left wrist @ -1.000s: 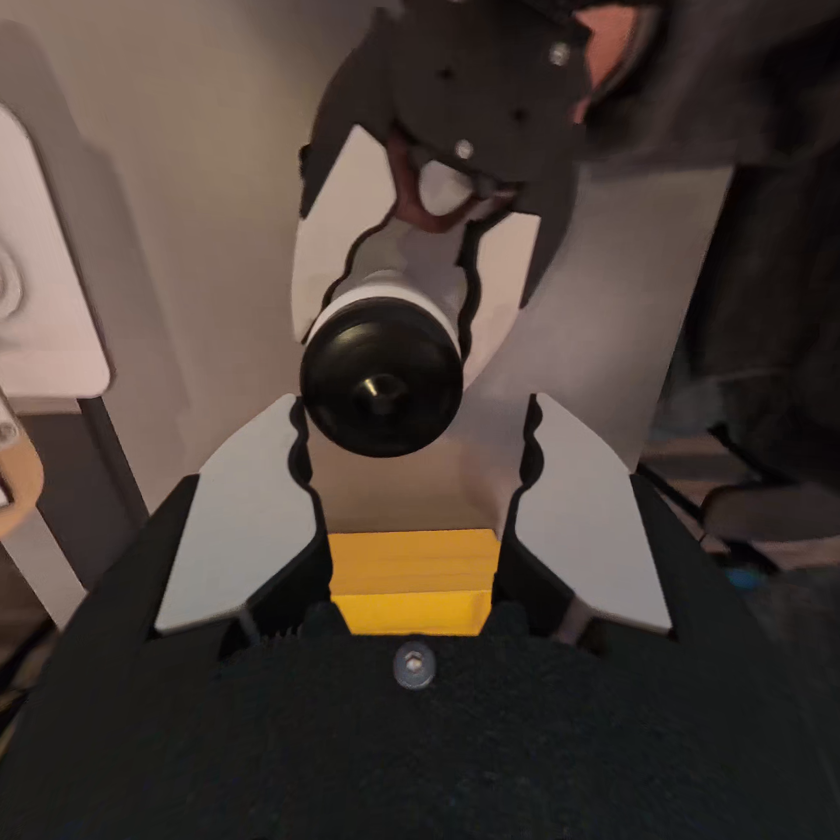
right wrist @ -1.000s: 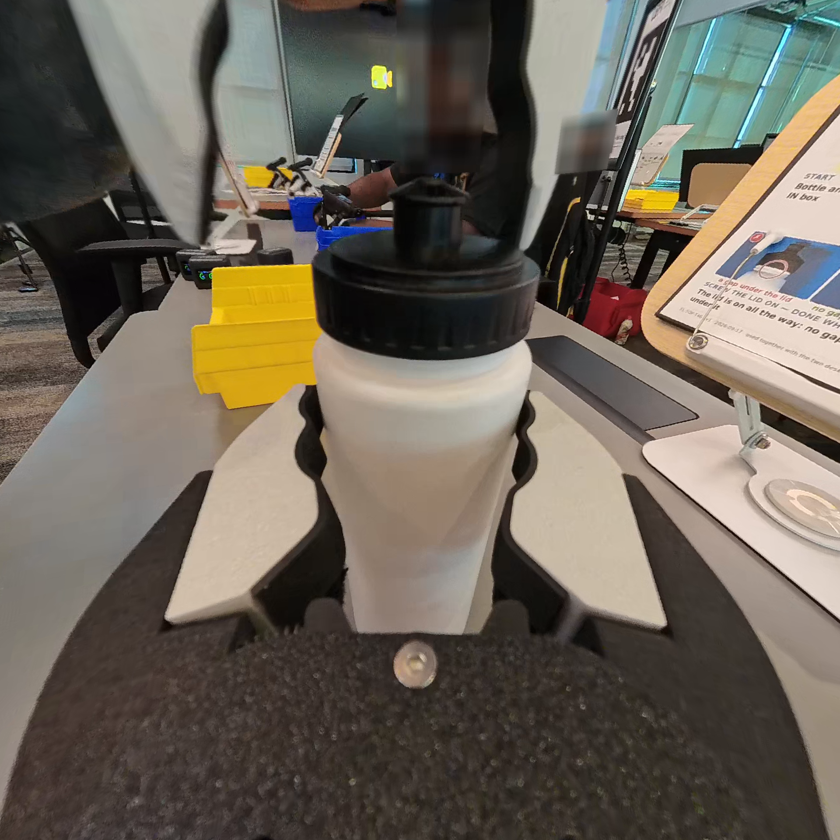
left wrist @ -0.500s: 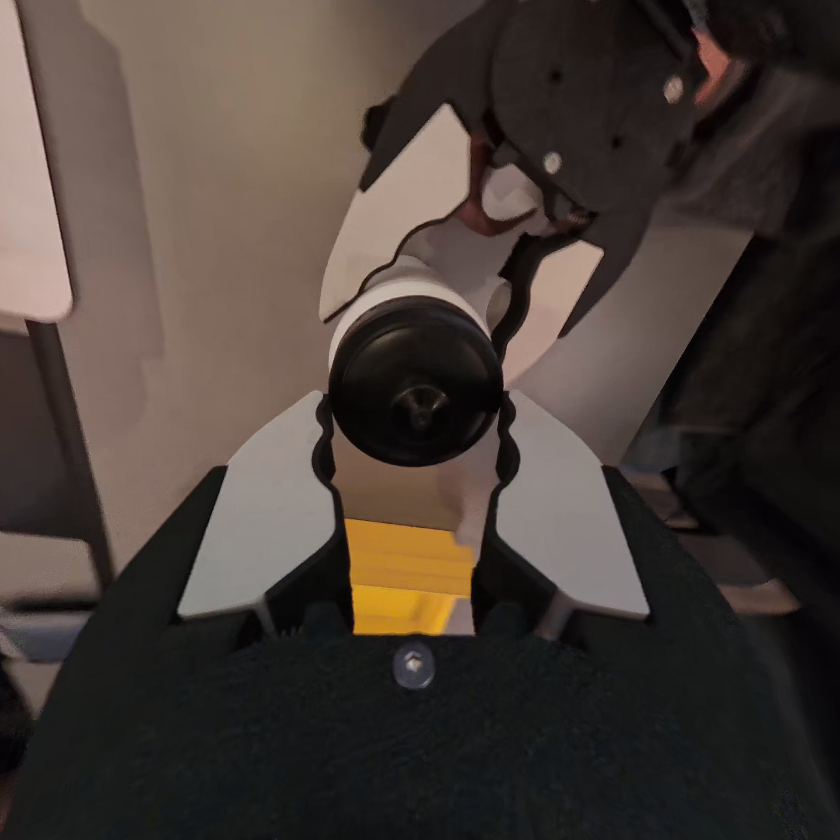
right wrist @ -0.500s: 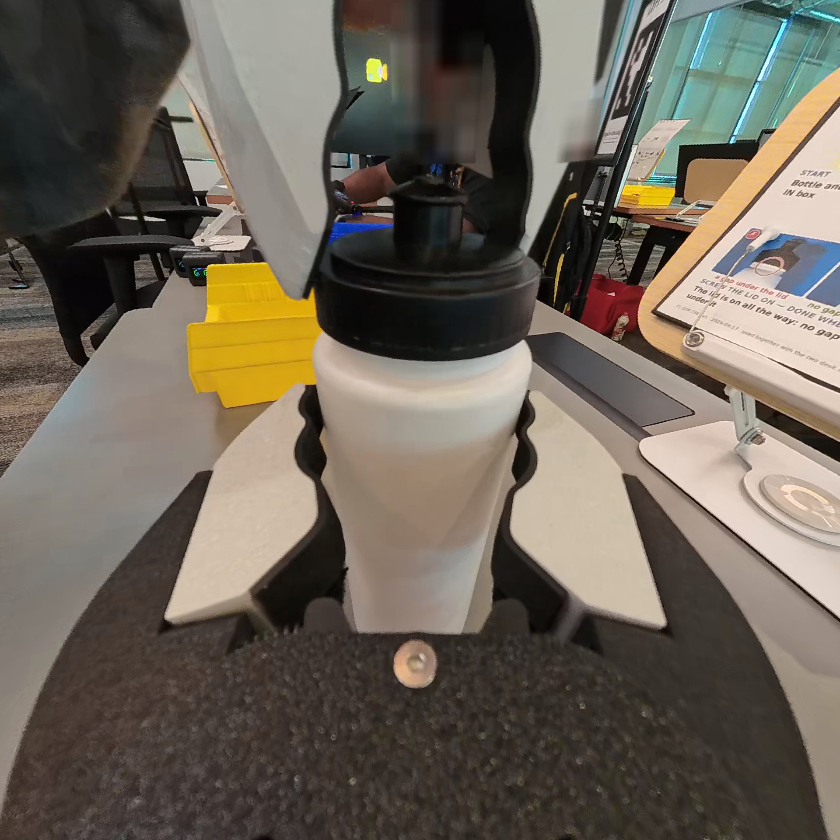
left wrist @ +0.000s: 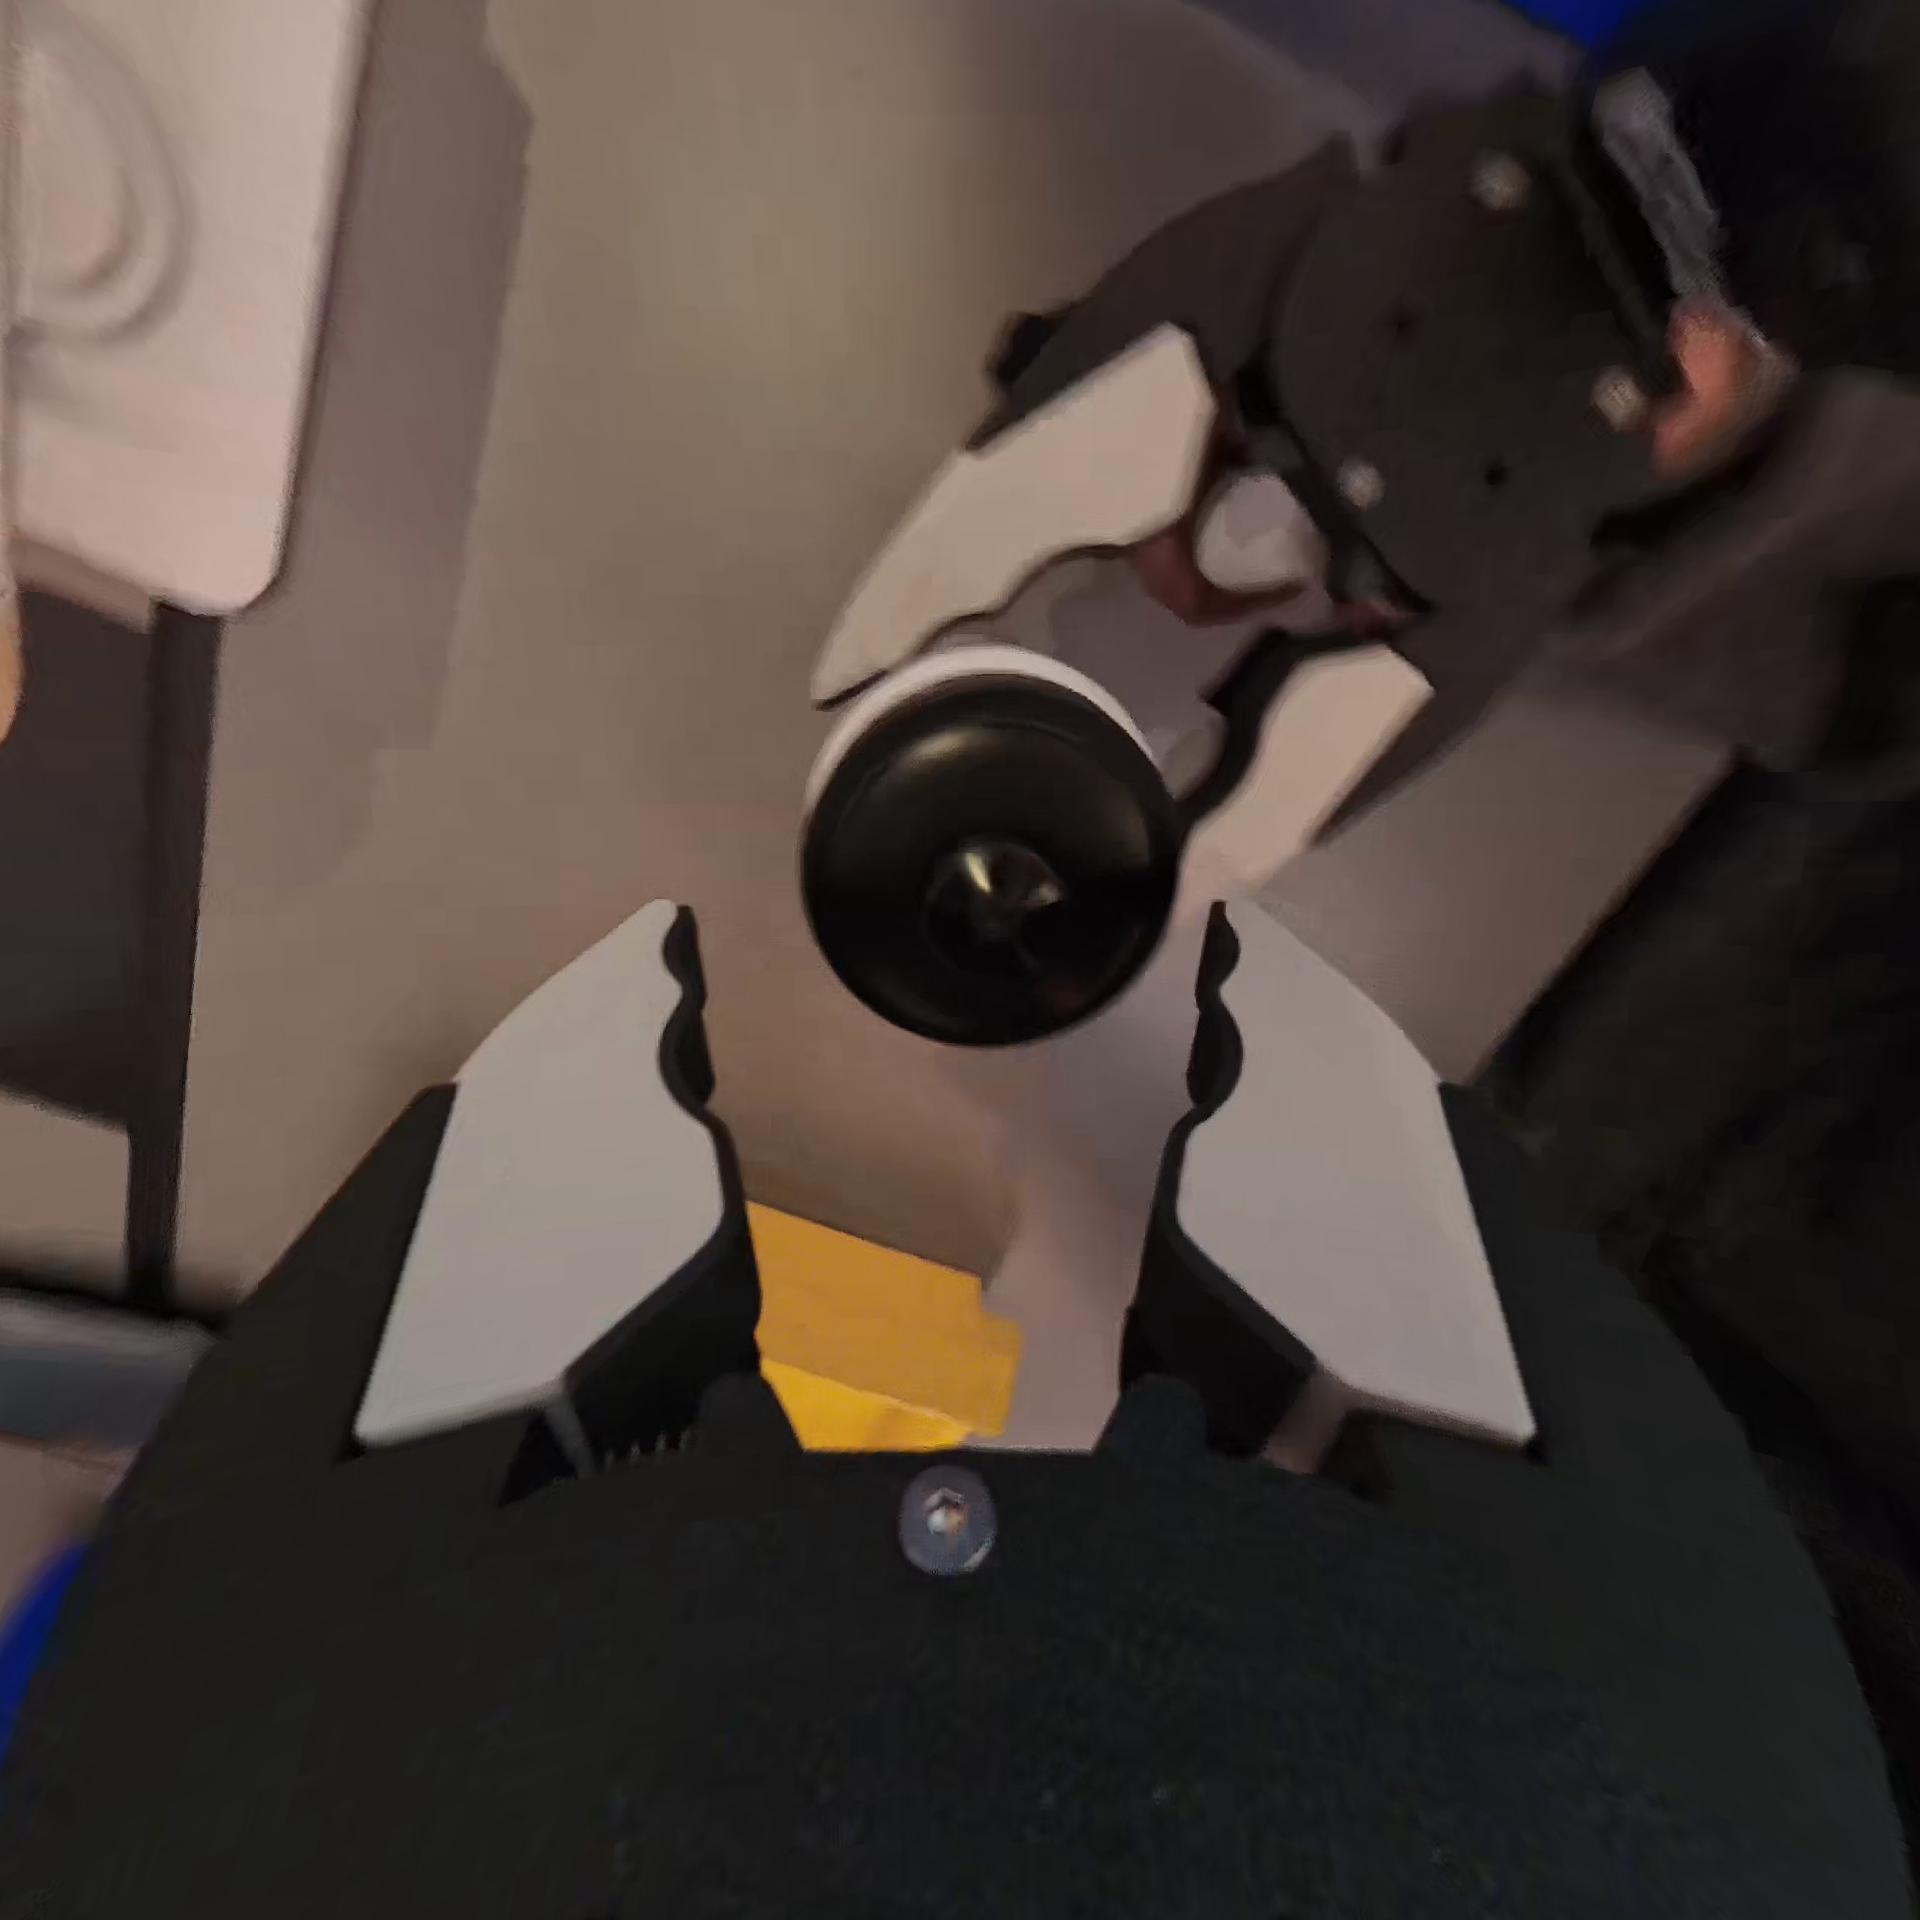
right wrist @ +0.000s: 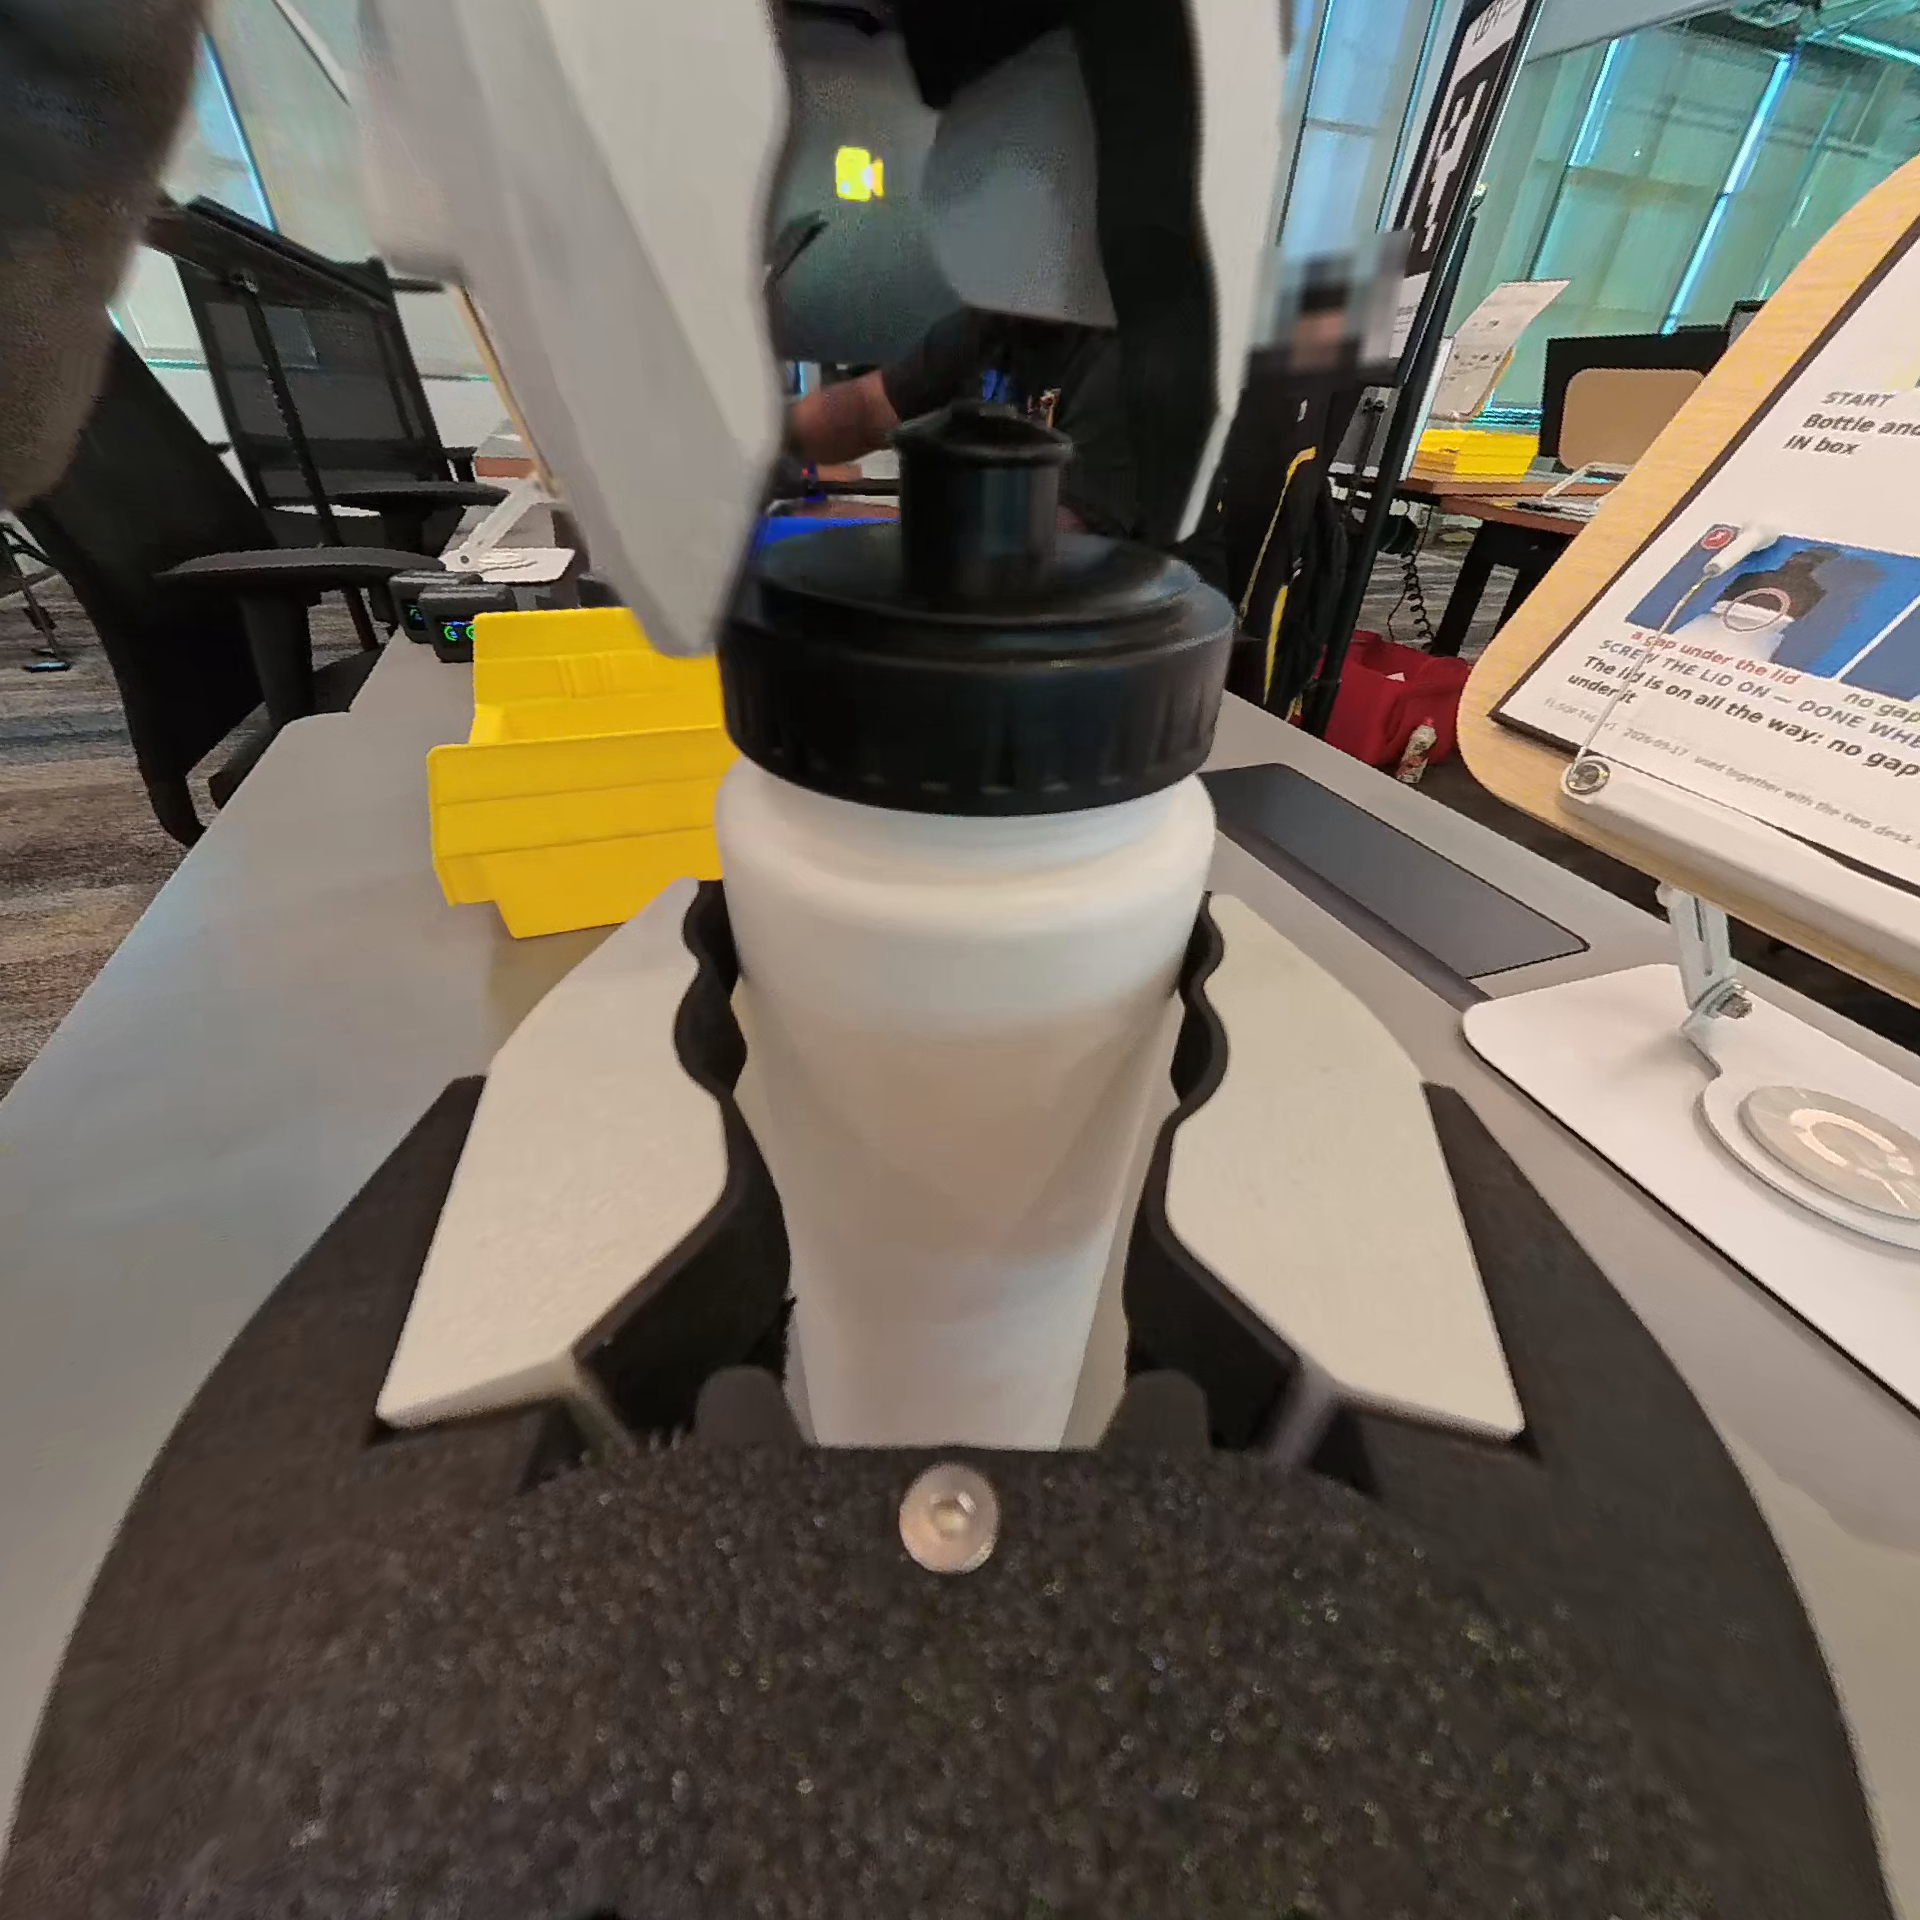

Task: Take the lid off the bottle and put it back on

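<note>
Bottle: the white squeeze bottle (right wrist: 966, 1039) stands upright over the grey table (right wrist: 208, 1018), clamped round its body by the right gripper (right wrist: 951, 1049), whose jaws press on both sides.
Lid: the black spouted lid (right wrist: 977, 686) sits on the bottle's neck; in the left wrist view it shows end-on at 12 o'clock of the left gripper (left wrist: 945, 935).
Left gripper: jaws spread apart, empty, poised above the lid and touching nothing that I can make out.
Progress: I judge the lid is not off; whether this is before unscrewing or after refitting cannot be told.
Remaining: at least a grasp and twist of the lid, if it is not yet done.
Nearby: a yellow bin (right wrist: 582, 769) sits at 10 o'clock of the bottle.
Hidden: the bottle's base is covered by the gripper; the thread seam is unclear, and the left wrist view is blurred.
</note>
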{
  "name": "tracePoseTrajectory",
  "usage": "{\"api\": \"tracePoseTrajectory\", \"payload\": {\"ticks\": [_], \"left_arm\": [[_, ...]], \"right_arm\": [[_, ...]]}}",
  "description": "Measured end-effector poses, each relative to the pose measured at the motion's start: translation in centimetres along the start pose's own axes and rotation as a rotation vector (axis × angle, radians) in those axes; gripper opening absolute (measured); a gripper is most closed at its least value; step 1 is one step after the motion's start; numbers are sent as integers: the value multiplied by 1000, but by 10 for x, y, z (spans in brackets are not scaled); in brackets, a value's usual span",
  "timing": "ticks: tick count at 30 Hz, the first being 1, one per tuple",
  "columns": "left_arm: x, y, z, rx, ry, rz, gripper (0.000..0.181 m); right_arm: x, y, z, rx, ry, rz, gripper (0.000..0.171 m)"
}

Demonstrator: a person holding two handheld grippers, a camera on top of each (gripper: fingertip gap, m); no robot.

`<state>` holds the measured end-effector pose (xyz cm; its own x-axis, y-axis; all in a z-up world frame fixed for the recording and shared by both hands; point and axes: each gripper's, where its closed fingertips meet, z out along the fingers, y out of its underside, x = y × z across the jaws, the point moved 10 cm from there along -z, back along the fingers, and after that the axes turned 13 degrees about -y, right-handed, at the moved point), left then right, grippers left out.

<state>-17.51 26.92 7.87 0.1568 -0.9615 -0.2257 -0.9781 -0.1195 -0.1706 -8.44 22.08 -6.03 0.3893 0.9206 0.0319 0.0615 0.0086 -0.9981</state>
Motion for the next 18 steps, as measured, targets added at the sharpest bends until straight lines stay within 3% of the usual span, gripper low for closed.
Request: {"api": "tracePoseTrajectory", "payload": {"ticks": [3, 7, 11, 14, 18], "left_arm": [[0, 4, 0, -16, 128, 233, 95], [-5, -9, 12, -16, 106, 389, 98], [-3, -16, 19, -58, 152, 478, 75], [-3, -18, 19, -72, 142, 428, 74], [-1, -19, 19, -155, 97, 94, 74]], "right_arm": [[0, 0, 0, 1, -6, -1, 82], [0, 0, 0, 0, -8, 0, 82], [0, 0, -1, -2, -9, -1, 82], [1, 0, -2, -3, -6, 1, 82], [1, -1, -2, -9, 26, 4, 82]]}}
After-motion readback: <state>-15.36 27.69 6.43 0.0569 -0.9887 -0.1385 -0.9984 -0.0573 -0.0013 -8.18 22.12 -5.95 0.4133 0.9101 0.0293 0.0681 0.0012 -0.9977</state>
